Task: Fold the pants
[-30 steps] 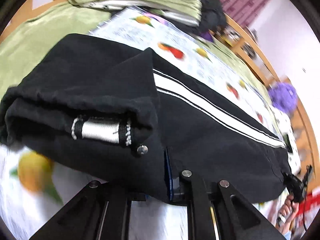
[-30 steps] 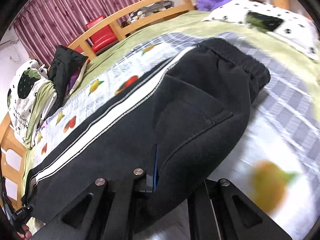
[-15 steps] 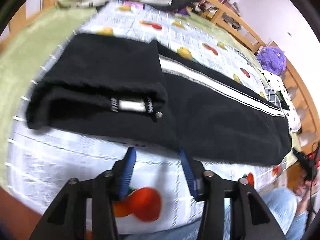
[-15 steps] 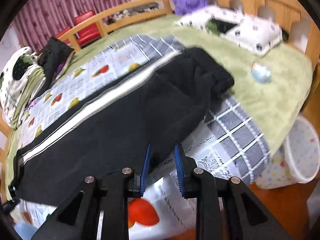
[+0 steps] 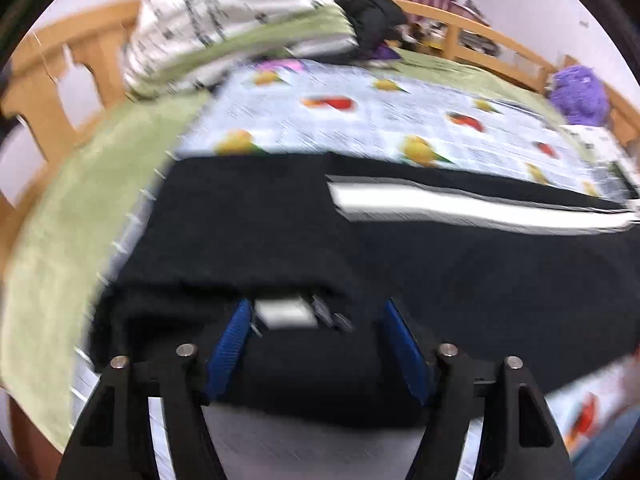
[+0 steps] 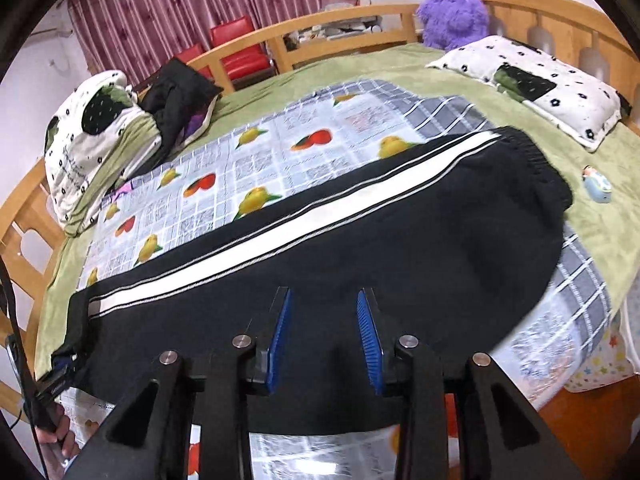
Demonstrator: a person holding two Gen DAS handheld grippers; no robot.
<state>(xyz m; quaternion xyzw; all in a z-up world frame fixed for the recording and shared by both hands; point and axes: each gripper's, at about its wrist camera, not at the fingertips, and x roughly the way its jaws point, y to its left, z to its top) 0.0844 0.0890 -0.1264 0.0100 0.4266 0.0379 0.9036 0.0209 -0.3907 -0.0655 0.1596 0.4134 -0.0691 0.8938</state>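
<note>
Black pants [image 6: 360,248] with a white side stripe lie lengthwise along the near edge of the bed, legs together, waistband at the right in the right wrist view. In the left wrist view the pants [image 5: 360,248] fill the middle, with the cuff end and its white tag just in front of the fingers. My left gripper [image 5: 316,320] is open and empty, its blue pads either side of the cuff. My right gripper [image 6: 324,304] is open and empty over the mid leg.
A fruit-print sheet [image 6: 280,148] covers a green blanket [image 6: 360,72]. A folded quilt [image 6: 88,140] and dark clothes [image 6: 180,96] sit at the far left. A pillow [image 6: 540,88], a purple plush [image 6: 452,12] and a small toy [image 6: 596,188] are at the right. Wooden rails surround the bed.
Both grippers let go of the pants, opened and drew back. They have since moved in over the pants again, the left by the cuff end.
</note>
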